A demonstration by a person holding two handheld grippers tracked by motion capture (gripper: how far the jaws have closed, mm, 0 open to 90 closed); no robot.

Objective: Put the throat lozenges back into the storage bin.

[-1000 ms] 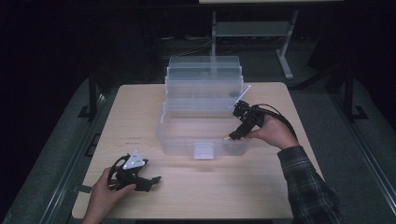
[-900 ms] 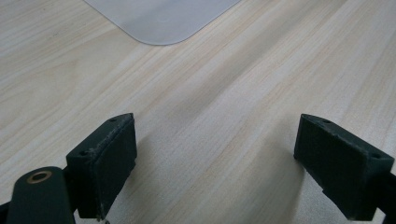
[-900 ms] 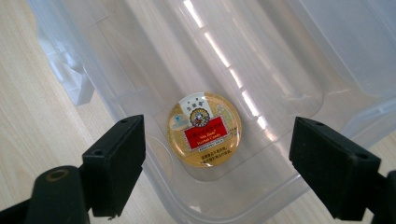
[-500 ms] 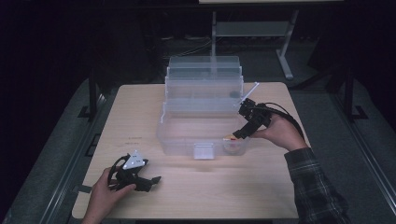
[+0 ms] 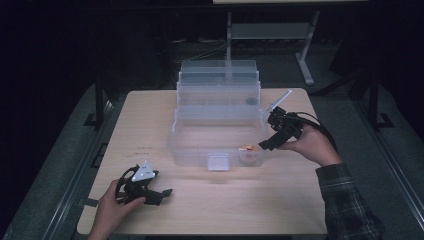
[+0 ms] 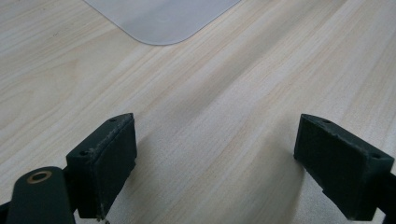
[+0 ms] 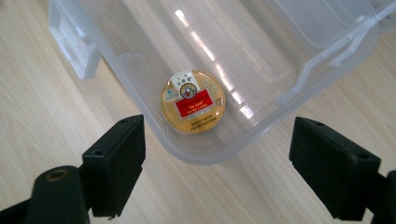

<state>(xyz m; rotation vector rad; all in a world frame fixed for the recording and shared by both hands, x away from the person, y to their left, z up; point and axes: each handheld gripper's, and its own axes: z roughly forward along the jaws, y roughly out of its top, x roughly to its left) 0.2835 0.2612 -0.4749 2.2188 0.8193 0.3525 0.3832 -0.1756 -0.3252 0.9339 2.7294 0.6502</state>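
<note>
Left gripper (image 6: 215, 158) low over pale wood-grain desk (image 6: 201, 116), black blocky jaws spread, nothing between; rounded corner of clear box (image 6: 161, 18) ahead. Right gripper (image 7: 217, 163) tilted down at box's near corner, jaws spread, empty. Round amber tin (image 7: 193, 101), red label, lies flat inside, ahead between jaws.

You have a light wood-grain desk (image 5: 150, 115) with rounded corners. A clear plastic tiered box (image 5: 220, 145) stands directly on it, centred toward the far edge, trays stepped open. Your left gripper (image 5: 150, 192) rests on the desk surface near the front left corner.
</note>
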